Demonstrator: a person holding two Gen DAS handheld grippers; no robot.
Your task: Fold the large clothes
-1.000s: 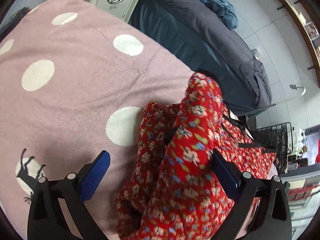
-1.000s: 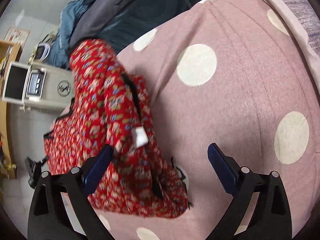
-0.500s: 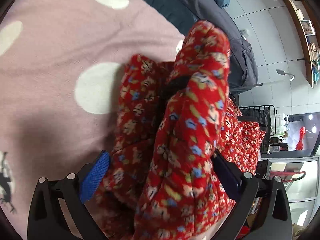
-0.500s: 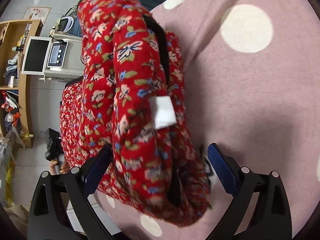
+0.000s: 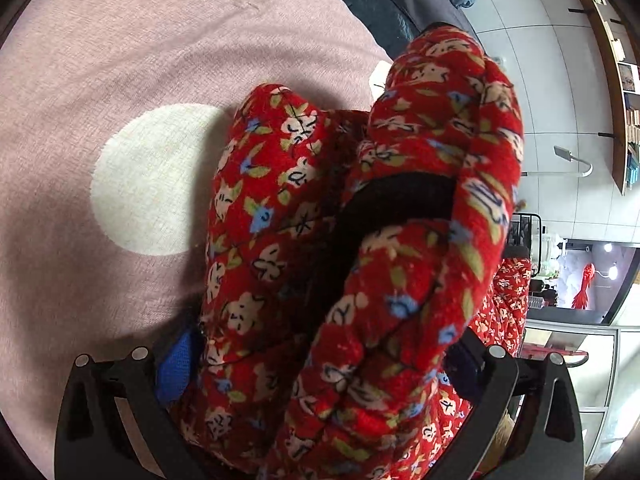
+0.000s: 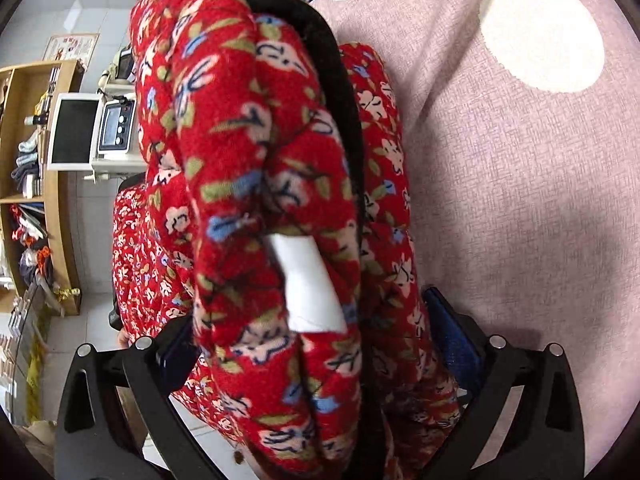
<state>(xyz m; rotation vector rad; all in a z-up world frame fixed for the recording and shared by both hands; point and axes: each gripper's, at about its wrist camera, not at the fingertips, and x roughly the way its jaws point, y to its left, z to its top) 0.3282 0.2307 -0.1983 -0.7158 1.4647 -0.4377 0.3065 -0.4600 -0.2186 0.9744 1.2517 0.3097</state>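
mostly the red floral garment hides both tools' blue pads.

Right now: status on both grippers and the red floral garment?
Left gripper and right gripper: both shut on bunched red floral quilted garment. Garment lifted, unfolded, above pink polka-dot blanket. Nothing in the way.

Two wrist fisheyes, each looking forward along its fingers, very close, sharing red floral garment and pink dotted cover
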